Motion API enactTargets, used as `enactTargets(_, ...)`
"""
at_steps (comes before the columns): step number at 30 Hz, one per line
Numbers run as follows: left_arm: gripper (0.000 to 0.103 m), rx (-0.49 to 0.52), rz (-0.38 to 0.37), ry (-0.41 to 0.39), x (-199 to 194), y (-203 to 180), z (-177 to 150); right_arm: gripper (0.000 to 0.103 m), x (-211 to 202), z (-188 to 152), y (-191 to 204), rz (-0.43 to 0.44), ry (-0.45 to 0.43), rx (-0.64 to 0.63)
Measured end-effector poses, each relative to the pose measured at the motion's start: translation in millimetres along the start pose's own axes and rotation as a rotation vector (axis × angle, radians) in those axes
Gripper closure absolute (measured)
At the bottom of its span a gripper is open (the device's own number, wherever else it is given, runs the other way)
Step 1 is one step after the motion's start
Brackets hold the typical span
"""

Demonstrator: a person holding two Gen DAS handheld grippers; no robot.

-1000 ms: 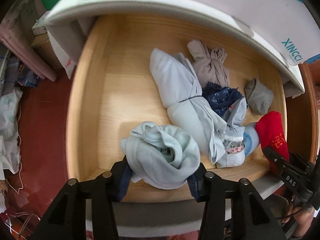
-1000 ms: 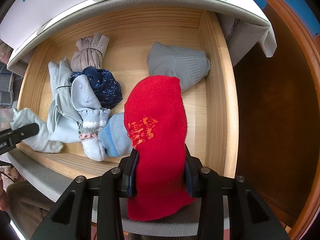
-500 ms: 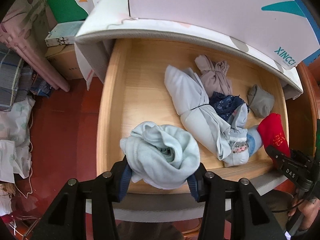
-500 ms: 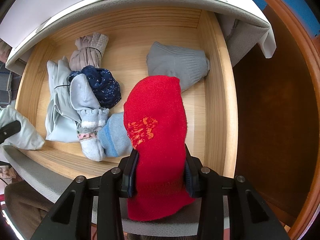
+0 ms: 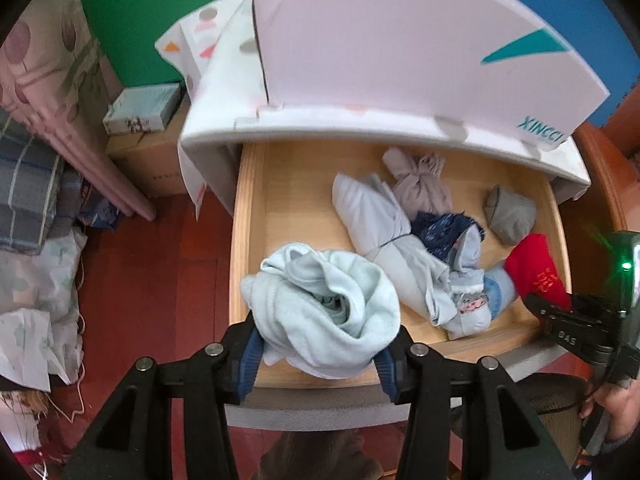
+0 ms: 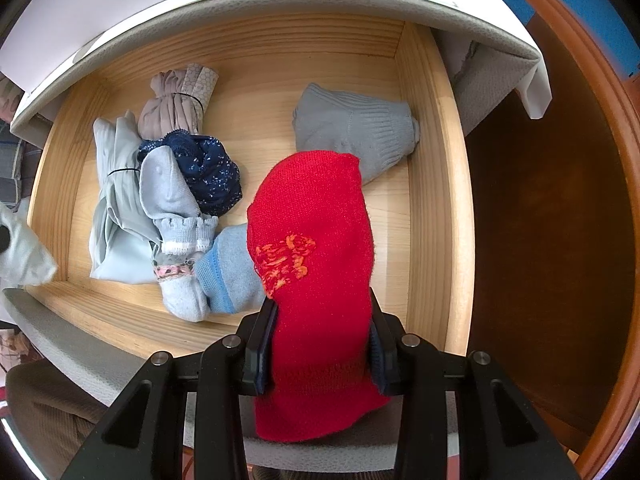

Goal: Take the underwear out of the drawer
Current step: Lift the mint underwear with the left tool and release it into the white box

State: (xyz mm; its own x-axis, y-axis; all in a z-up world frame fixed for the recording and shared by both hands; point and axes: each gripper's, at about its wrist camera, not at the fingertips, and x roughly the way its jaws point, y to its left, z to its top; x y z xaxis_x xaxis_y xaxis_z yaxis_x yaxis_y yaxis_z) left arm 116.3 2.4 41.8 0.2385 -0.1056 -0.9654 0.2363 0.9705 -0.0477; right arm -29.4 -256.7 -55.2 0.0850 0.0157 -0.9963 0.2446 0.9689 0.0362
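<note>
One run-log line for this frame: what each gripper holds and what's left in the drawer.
left gripper: shut on pale blue garment | right gripper: shut on red knit item | drawer: open, several rolled bundles inside

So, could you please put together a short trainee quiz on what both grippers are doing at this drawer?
1. True or false: the left gripper is shut on the pale blue garment.
2. What colour is the knit item in the right gripper?
3. Which item lies nearest the wooden drawer's right wall: A) grey sock, B) navy lace garment, C) beige bundle?

Key: 1 true; 2 red; 3 A.
</note>
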Motion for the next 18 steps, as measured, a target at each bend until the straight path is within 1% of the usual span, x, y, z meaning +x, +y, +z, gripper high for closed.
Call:
enactTargets(5, 0.055, 0.051, 0.013, -0.074, -35, -1, 12, 0.067, 0, 0, -1, 0.001, 0.000, 0.000)
enactTargets(8, 0.055, 0.077, 0.020, -0.141, -67, 0, 22, 0.067, 0, 1, 0, 0.002, 0.002, 0.000)
enactTargets(14, 0.055, 0.098, 0.045, -0.288, -136, 5, 54, 0.067, 0, 0, 0, 0.001, 0.001, -0.001)
enactTargets(18, 0.055, 0.096, 0.067, -0.369, -170, 6, 80, 0.067, 0, 0, 0, -0.002, 0.002, -0.001)
